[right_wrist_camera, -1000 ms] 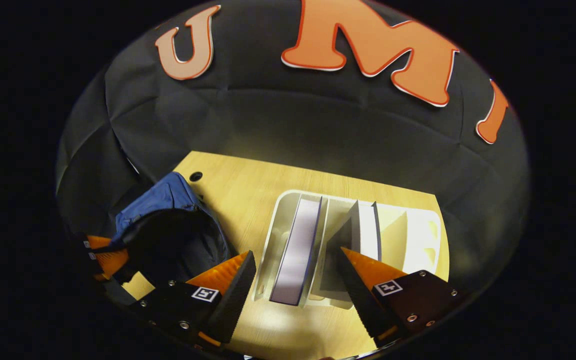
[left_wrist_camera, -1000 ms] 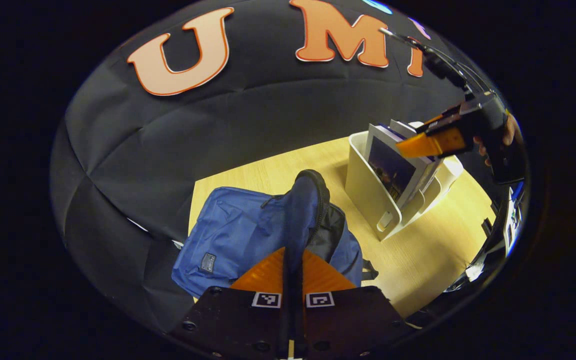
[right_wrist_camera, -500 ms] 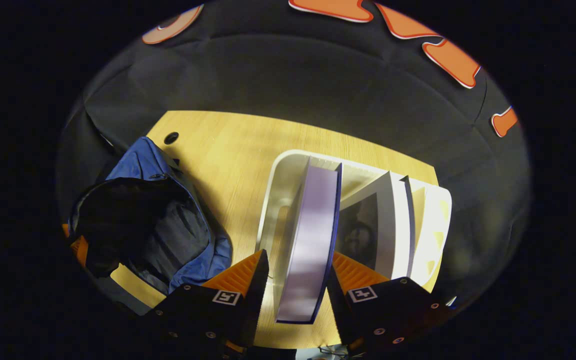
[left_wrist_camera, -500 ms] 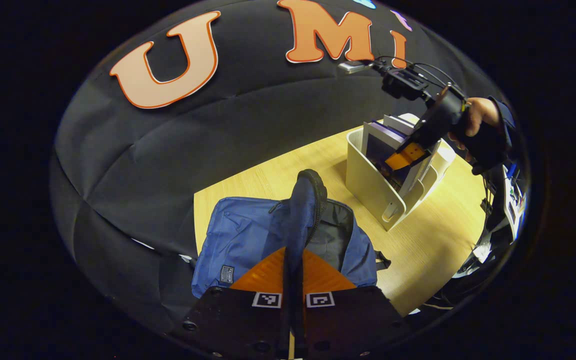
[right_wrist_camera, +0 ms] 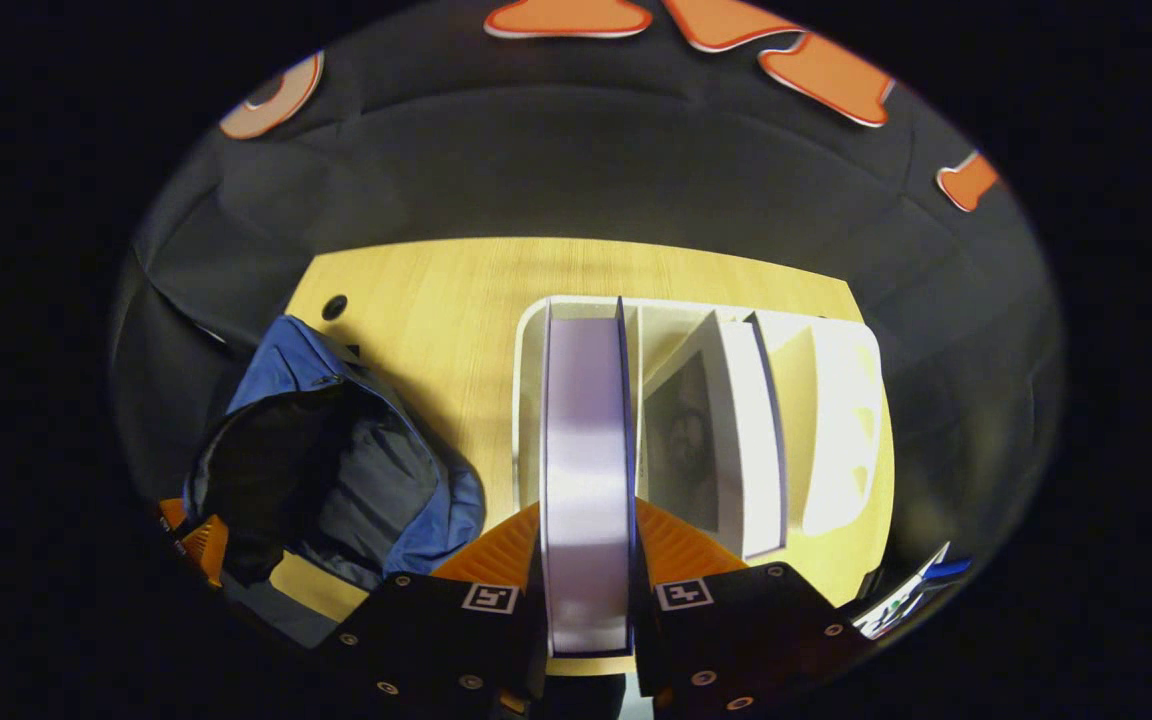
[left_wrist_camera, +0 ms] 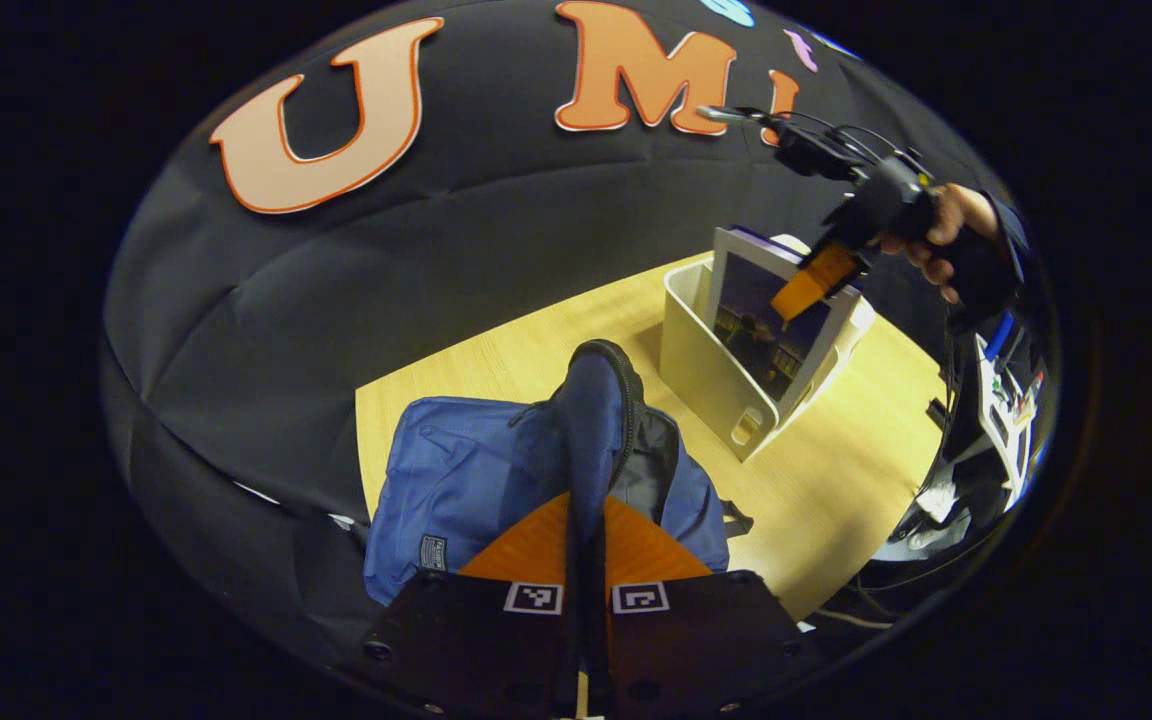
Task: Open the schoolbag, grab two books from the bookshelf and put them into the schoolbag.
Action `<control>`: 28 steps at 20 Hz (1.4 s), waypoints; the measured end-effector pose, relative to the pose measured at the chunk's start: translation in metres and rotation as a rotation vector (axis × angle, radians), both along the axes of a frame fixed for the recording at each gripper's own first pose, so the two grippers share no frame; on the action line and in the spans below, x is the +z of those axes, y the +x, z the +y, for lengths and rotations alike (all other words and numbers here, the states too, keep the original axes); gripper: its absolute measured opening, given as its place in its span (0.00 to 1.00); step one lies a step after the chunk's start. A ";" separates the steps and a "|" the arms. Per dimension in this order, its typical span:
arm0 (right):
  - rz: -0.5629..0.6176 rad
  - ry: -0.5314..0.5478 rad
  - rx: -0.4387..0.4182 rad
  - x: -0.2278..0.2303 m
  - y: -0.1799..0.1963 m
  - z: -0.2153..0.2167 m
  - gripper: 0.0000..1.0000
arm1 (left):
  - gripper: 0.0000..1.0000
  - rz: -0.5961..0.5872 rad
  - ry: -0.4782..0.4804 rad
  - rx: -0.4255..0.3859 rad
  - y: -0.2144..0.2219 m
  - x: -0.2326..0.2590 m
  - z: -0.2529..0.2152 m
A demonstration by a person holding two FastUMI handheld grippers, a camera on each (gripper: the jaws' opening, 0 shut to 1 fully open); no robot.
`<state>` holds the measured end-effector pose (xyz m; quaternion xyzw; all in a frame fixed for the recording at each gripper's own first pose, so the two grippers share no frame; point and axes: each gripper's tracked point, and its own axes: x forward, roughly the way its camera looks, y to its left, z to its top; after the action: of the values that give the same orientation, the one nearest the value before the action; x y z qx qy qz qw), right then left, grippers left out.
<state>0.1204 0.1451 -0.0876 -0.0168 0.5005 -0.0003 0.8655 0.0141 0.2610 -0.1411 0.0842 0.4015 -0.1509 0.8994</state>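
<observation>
In the left gripper view the blue schoolbag [left_wrist_camera: 456, 480] lies on the wooden table, its top flap [left_wrist_camera: 591, 420] pulled upright with my left gripper [left_wrist_camera: 584, 520] shut on it. The bag's dark inside [right_wrist_camera: 276, 480] gapes open in the right gripper view. My right gripper [right_wrist_camera: 586, 530] is shut on a thick book [right_wrist_camera: 584, 450] with pale page edges, standing in the leftmost slot of the white bookshelf [right_wrist_camera: 836, 420]. A second book [right_wrist_camera: 726, 430] leans in the middle slot. In the left gripper view, the right gripper [left_wrist_camera: 816, 280] grips the book [left_wrist_camera: 766, 320] partly raised above the shelf [left_wrist_camera: 696, 360].
A round cable hole [right_wrist_camera: 334, 306] marks the table's far left corner. Bare tabletop [right_wrist_camera: 456, 330] lies between the bag and the shelf. A person's hand [left_wrist_camera: 946, 235] holds the right gripper, and cables and clutter [left_wrist_camera: 996, 400] sit beyond the table's right edge.
My right gripper went down over the leftmost book and shut on it, then began lifting it out of the shelf. The left gripper kept holding the bag's flap up.
</observation>
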 end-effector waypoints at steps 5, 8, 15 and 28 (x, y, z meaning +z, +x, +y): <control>-0.137 0.163 -0.010 0.055 -0.029 0.017 0.35 | 0.04 -0.014 0.011 -0.006 0.006 0.014 0.014; -0.208 0.181 -0.012 0.073 -0.040 0.012 0.35 | 0.04 -0.001 -0.007 0.012 0.005 0.013 0.015; -0.307 0.484 -0.048 0.107 -0.055 0.032 0.33 | 0.04 0.007 -0.021 0.044 0.003 0.012 0.015; -0.244 0.871 -0.187 -0.035 -0.037 0.183 0.32 | 0.04 0.020 -0.044 0.074 -0.003 0.013 0.006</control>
<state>0.0837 0.3280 -0.1223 0.3936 0.3481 0.1301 0.8408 0.0107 0.2666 -0.1278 0.0480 0.4099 -0.1272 0.9019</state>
